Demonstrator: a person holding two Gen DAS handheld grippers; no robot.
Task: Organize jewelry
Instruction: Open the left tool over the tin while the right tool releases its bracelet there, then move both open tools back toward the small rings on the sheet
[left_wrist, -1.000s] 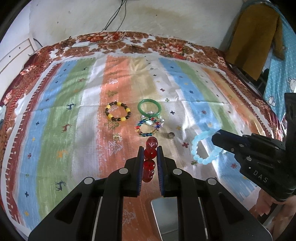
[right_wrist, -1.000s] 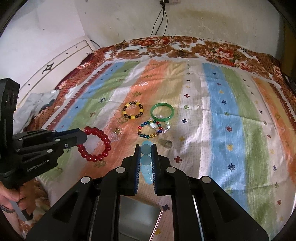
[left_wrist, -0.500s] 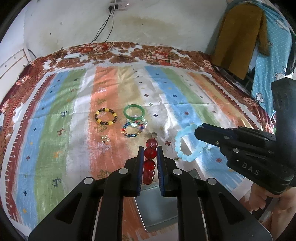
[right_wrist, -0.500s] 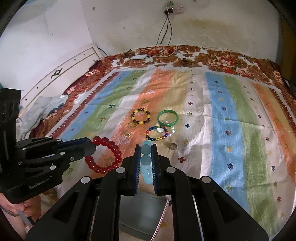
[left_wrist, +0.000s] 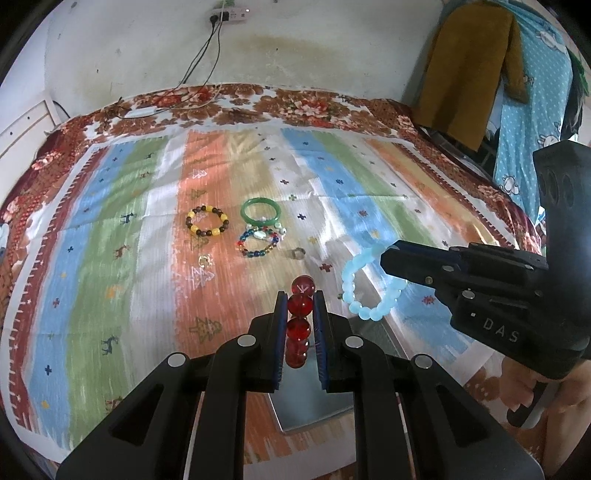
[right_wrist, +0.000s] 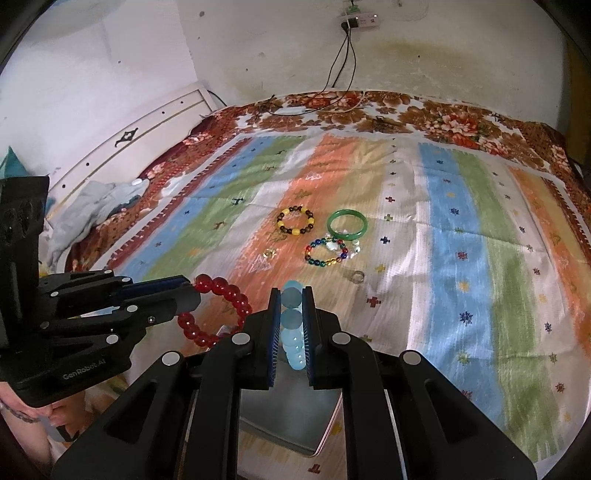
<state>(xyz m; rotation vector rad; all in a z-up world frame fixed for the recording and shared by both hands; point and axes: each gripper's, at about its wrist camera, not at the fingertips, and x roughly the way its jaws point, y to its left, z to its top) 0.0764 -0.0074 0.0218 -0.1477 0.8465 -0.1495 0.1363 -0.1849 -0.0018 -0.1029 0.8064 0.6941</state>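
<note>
The bed (left_wrist: 110, 258), under a striped cover, fills both views. At lower centre lies a grey metal tray (right_wrist: 295, 417), beneath my two hand-held grippers. My left hand-held gripper (left_wrist: 300, 299) is clamped on a red bead bracelet (left_wrist: 301, 317); my right hand-held gripper (right_wrist: 291, 306) is clamped on a pale blue bead bracelet (right_wrist: 291, 332). Step in hand, as I judge it: carrying both to the tray. Next: lower over it and release. Three bracelets (left_wrist: 207, 221) and two rings (left_wrist: 298, 253) lie mid-frame.

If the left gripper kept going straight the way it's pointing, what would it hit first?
Probably bare striped bedspread just beyond the red bead bracelet that the left gripper holds; depth is unclear.
</note>
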